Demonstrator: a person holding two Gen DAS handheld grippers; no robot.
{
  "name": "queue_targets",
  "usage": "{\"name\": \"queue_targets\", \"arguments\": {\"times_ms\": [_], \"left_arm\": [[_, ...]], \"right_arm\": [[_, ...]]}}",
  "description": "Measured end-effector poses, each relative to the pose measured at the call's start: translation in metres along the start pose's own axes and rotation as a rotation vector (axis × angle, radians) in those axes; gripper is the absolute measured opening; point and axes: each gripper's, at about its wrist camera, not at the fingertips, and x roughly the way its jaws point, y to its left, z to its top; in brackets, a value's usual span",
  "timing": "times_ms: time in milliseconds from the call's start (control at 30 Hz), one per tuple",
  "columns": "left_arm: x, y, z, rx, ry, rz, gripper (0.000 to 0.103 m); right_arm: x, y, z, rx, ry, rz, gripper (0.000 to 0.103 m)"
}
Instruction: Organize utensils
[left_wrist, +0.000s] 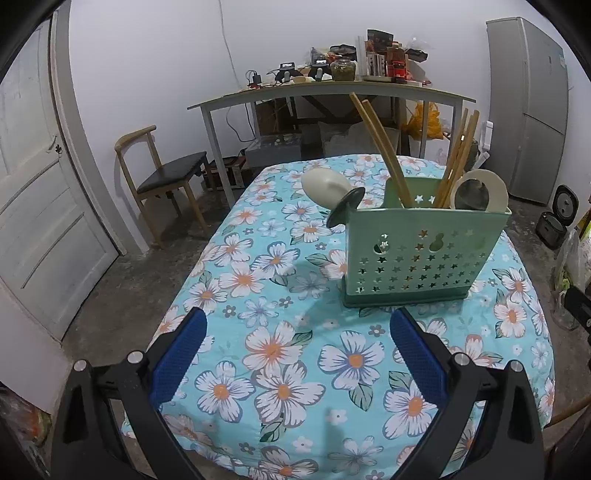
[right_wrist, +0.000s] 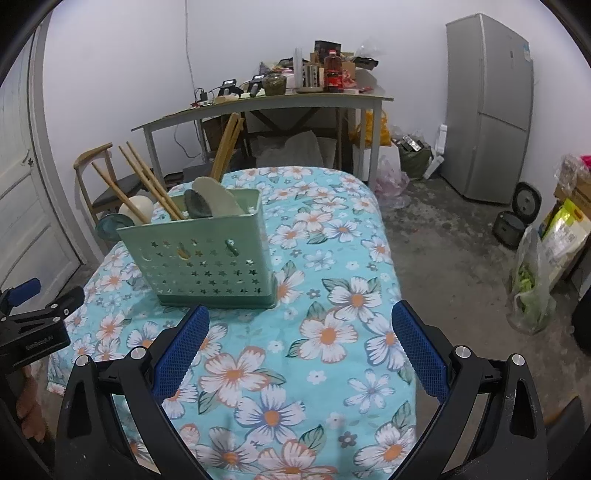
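Utensils sit gathered in a pale green caddy (left_wrist: 424, 254) with star-shaped holes, which stands upright on my bench (left_wrist: 295, 369) under a turquoise cloth printed with white flowers. From my left wrist view, wooden chopsticks (left_wrist: 380, 147) lean out of the caddy's back compartments in two bunches, and a cream ladle (left_wrist: 480, 194) rests at its right end. A cream spoon (left_wrist: 325, 188) and a dark green spoon (left_wrist: 343, 212) poke out at the caddy's left end; whether they stand inside it or lean against its outside I cannot quite tell. My left gripper (left_wrist: 297, 332) hovers above the cloth just in front of the caddy, its blue-padded jaws spread wide with nothing between them. My right gripper (right_wrist: 299, 328) hangs likewise, jaws parted and empty, the caddy (right_wrist: 207, 258) ahead and to its left. Behind stand a cluttered grey table (right_wrist: 258, 103), a wooden chair (left_wrist: 162, 170) and a fridge (right_wrist: 487, 110).
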Motion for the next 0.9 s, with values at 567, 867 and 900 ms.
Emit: {"name": "queue_targets", "arguments": {"times_ms": [567, 867, 900], "left_arm": [[-0.001, 0.02, 0.0, -0.092, 0.001, 0.094, 0.097], [-0.003, 0.021, 0.0, -0.091, 0.003, 0.102, 0.097], [-0.003, 0.021, 0.0, -0.091, 0.001, 0.103, 0.097]], "right_arm": [[-0.005, -0.025, 0.004, 0.03, -0.012, -0.04, 0.095], [-0.004, -0.022, 0.004, 0.024, -0.01, -0.036, 0.095], [-0.004, -0.022, 0.004, 0.023, -0.008, -0.035, 0.095]]}}
